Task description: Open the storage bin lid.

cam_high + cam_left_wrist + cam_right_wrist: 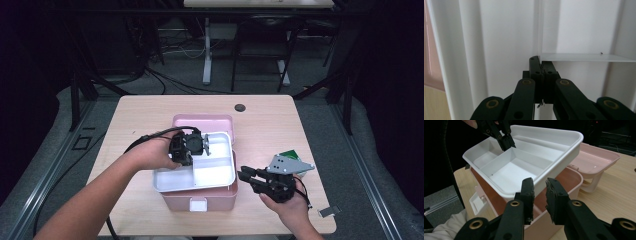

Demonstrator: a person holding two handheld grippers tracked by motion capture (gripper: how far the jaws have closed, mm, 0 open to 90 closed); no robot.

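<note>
A white divided tray [215, 175] hangs tilted and skewed over an open pink box [200, 200], clear of its rim in the right gripper view. My left gripper [205, 148] is shut on the tray's inner divider wall [579, 57]; its jaws [541, 62] pinch the wall's end. The right gripper view shows that same gripper [508, 144] clamped on the divider of the tray [554, 147]. My right gripper [243, 175] sits by the box's right front corner. Its jaws [540, 186] stand slightly apart with nothing between them, just short of the tray's rim. The pink box [571, 178] lies below.
The box's pink lid [202, 121] lies open flat behind it, also seen as the lid [599, 157] with a handle. A green packet [294, 155] lies at the right, and a small grey piece [327, 211] rests near the table's front right corner. A dark cable grommet [240, 107] marks the far edge.
</note>
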